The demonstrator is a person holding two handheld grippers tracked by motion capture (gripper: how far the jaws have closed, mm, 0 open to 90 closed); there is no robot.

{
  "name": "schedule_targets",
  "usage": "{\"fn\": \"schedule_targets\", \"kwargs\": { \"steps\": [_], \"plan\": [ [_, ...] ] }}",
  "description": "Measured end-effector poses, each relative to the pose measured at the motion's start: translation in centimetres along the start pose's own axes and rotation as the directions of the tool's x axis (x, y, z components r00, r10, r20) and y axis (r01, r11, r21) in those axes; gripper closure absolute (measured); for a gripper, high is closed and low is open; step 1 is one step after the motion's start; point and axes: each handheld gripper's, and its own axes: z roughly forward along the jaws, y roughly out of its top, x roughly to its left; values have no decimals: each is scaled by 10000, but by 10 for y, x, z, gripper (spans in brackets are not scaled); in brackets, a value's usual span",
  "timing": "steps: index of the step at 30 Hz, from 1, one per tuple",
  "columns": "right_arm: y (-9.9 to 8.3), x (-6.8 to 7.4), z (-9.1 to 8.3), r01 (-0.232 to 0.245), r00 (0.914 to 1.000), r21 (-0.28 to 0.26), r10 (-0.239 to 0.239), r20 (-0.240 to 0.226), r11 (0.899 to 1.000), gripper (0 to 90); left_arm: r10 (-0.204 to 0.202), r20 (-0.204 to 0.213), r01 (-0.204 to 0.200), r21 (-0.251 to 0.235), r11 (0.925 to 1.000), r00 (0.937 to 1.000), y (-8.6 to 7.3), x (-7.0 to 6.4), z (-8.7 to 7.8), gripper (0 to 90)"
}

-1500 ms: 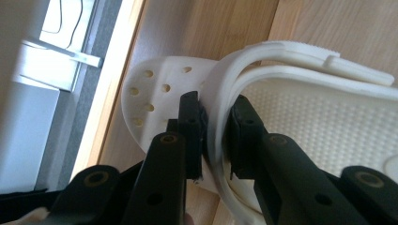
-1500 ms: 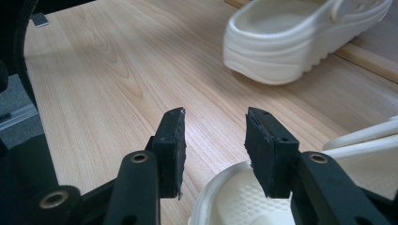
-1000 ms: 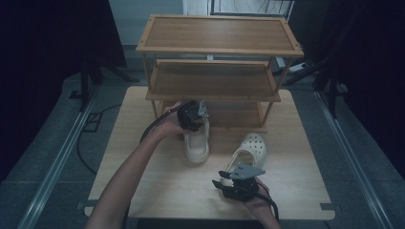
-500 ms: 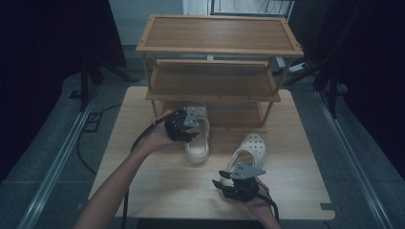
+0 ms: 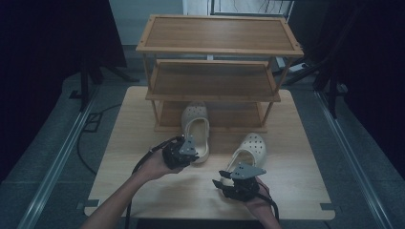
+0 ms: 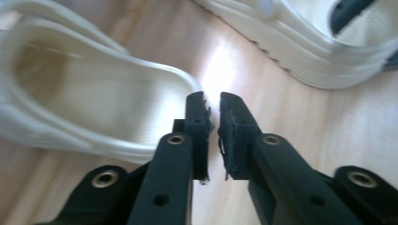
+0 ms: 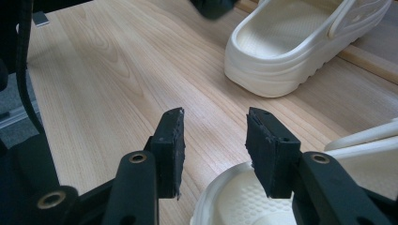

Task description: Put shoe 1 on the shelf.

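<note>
In the high view, two clogs (image 5: 196,129) (image 5: 249,149) are seen mid-frame below a rack (image 5: 215,71). In the left gripper view, the left gripper (image 6: 213,108) is nearly closed, empty, beside a clog heel (image 6: 141,89). In the right gripper view, the right gripper (image 7: 215,123) is held moderately apart over a clog rim (image 7: 225,197).

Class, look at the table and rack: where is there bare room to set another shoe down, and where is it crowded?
Free: the rack's top shelf, middle shelf, and the table's left strip and right strip. Crowded: the centre front, where the left clog, right clog, left gripper and right gripper sit together.
</note>
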Motion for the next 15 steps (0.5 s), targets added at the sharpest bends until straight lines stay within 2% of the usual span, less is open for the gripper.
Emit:
{"fn": "schedule_targets", "kwargs": {
  "steps": [4,6,10,15],
  "plan": [
    [0,1,1,17,10000,24,-17,-4,10000,573,210,328,-222,382,9990,9992,-1,-9,18,848],
    [0,0,1,7,10000,42,-7,-2,10000,573,135,404,-157,530,9985,9991,-1,-10,29,851],
    [-1,-1,0,15,10000,45,-15,-5,10000,572,2,419,-34,755,9971,9991,-1,-10,42,860],
    [-1,-1,0,10,10000,61,-10,28,10000,573,-45,273,20,909,9959,9996,0,-6,49,870]
  ]
}}
